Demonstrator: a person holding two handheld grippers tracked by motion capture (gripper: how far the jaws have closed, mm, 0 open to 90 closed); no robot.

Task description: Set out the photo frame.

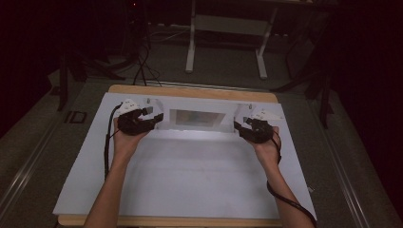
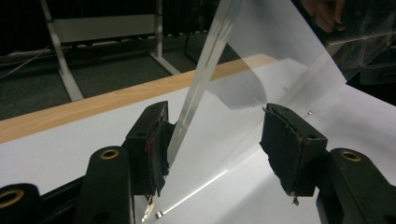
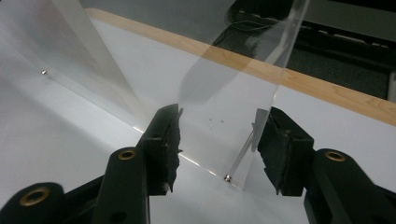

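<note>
Clearly both hands flank a clear acrylic stand (image 1: 195, 118) standing at the far side of the white sheet (image 1: 190, 175) on the table. The left gripper (image 1: 153, 118) has its jaws spread around the left end panel (image 2: 205, 70), one pad perhaps brushing its edge; glare makes that hard to judge. The right gripper (image 1: 239, 127) is likewise spread, with the right end panel (image 3: 233, 112) between its pads and unpressed. Closing unevenly could tip or skid the light, slick stand, or let a pad slip off the thin edge.
</note>
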